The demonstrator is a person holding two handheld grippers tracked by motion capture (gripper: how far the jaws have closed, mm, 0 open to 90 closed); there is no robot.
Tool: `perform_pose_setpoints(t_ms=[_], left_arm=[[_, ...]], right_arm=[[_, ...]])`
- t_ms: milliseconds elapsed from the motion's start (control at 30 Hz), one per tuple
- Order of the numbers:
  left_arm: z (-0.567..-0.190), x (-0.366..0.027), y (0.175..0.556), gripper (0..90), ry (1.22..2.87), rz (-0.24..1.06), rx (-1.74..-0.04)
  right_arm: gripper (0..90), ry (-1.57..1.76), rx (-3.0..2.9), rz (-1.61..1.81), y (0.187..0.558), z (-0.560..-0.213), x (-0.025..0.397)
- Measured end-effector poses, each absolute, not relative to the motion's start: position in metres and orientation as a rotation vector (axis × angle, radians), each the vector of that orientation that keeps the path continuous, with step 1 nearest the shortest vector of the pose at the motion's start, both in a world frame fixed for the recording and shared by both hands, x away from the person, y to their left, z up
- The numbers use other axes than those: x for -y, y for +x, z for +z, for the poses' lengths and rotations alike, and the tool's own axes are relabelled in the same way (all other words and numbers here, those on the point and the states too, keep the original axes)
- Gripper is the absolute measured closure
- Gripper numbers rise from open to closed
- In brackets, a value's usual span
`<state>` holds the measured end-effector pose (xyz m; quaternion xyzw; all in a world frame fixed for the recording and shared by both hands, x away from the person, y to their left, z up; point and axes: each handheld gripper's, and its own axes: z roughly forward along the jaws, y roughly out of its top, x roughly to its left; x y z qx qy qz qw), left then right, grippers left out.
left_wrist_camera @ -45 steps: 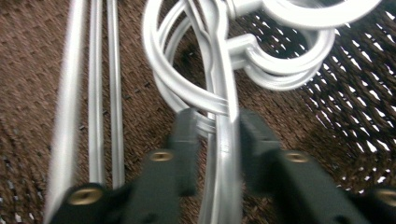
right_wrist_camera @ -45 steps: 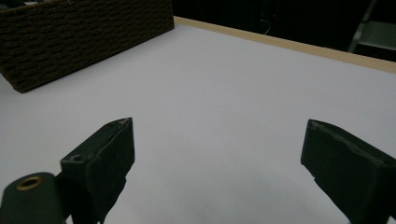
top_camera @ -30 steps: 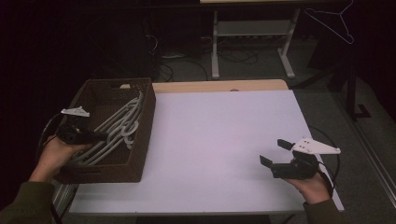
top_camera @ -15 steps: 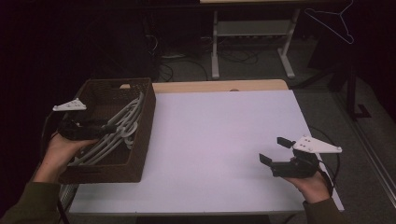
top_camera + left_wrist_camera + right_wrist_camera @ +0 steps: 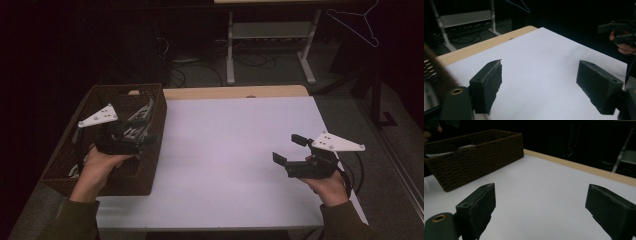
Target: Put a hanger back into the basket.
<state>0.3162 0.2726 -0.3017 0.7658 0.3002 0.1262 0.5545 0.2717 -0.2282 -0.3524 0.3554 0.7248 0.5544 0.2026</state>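
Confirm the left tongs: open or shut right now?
Open. In the left gripper view the left tongs show two jaws standing far apart with bare white table between them, nothing gripped.

Counter (image 5: 235, 150): rectangular top, white surface, with a strip of pale wood showing along the far edge (image 5: 235, 92). One item directly on it: a dark brown woven basket (image 5: 150, 165), oblong, open-topped, set along the left edge and reaching from the far left corner almost to the near edge. Basket contents: pale hangers (image 5: 142, 117), lying loose inside.
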Motion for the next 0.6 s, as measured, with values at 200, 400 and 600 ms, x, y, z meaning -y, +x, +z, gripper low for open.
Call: perform_pose_setpoints(t_ms=[200,400,600], left_arm=[[-0.306,-0.254,0.314,11.4,1.75,0.302,-0.634],[-0.313,-0.251,0.314,10.5,1.744,0.284,-0.634],[-0.315,-0.25,0.313,10.5,1.748,0.281,-0.635]], right_arm=[[6.2,0.938,-1.966,1.632,0.279,-0.334,0.226],[5.5,0.905,-1.922,1.661,0.286,-0.32,0.223],[5.5,0.895,-1.919,1.661,0.288,-0.318,0.221]])
